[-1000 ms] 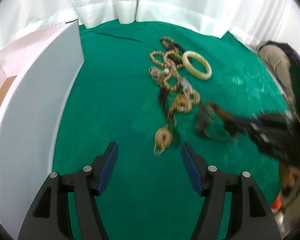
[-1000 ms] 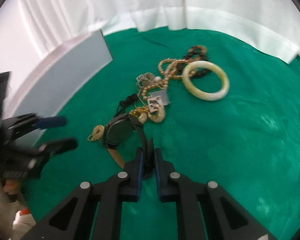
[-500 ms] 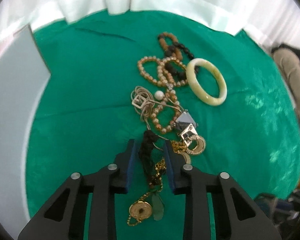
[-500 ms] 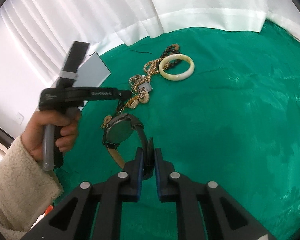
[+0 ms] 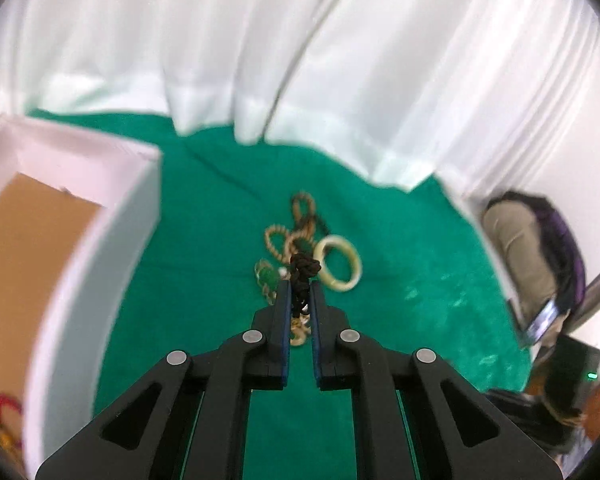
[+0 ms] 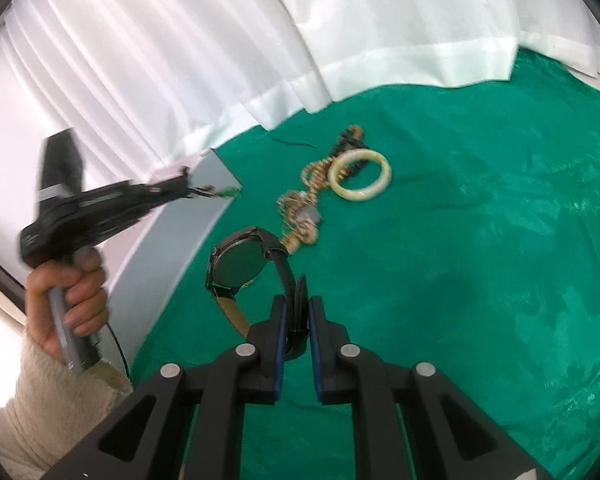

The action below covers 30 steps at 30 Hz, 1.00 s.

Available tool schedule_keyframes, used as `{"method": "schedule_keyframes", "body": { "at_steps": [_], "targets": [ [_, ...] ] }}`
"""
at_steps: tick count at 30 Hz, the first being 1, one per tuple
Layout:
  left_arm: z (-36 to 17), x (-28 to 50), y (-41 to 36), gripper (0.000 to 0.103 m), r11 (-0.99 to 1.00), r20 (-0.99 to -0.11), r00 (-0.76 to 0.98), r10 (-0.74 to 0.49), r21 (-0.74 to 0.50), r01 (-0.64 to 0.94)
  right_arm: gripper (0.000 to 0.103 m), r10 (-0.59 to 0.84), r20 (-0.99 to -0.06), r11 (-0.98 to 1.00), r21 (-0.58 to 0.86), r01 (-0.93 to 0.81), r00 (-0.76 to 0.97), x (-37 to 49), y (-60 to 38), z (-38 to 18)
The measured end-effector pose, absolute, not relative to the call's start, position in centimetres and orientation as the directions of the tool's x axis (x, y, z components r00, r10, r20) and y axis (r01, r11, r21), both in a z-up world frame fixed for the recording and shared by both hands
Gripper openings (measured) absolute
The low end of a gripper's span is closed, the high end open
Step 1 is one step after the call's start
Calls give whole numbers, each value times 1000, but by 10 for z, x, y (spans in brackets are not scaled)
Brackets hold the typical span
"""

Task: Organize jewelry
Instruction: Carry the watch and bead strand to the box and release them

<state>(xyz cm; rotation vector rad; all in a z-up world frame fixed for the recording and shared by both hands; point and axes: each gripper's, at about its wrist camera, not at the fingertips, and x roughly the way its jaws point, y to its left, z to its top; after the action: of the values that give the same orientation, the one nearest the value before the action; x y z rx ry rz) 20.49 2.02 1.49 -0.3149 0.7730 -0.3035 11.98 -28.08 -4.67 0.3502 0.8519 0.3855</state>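
Left gripper [image 5: 300, 292] clamps the black cord necklace [image 5: 303, 270]; right gripper [image 6: 298, 312] pinches the watch [image 6: 240, 266] strap; carry the cord level over the white box [image 5: 100, 216] to its left.

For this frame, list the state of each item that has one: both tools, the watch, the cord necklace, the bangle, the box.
left tool: shut on black cord necklace, lifted
right tool: shut on watch strap, watch hanging above green cloth
cream bangle: lying flat on cloth
bead pile: tangled, on cloth
white box: open
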Motion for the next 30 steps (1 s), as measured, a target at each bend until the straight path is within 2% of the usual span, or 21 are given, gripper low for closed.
{"method": "schedule_keyframes", "body": {
  "at_steps": [7,15,22,30],
  "targets": [
    [68,133,87,6,910,-551,772,-316,-406,83,11,543,-618,838,444,-318,568,128,-227,-8],
    [87,81,187,6,905,-555,814,-170,-415,-93,11,673,-578,734,443,-515,461,155,-111,38],
    [54,76,260,6,872,-609,791,-62,-418,-254,11,743,-589,633,461,-622,318,182,20,47],
    [-4,85,306,6,838,-702,712,-16,-397,-373,11,698,-673,641,434,-633,245,206,96,21]
  ]
}}
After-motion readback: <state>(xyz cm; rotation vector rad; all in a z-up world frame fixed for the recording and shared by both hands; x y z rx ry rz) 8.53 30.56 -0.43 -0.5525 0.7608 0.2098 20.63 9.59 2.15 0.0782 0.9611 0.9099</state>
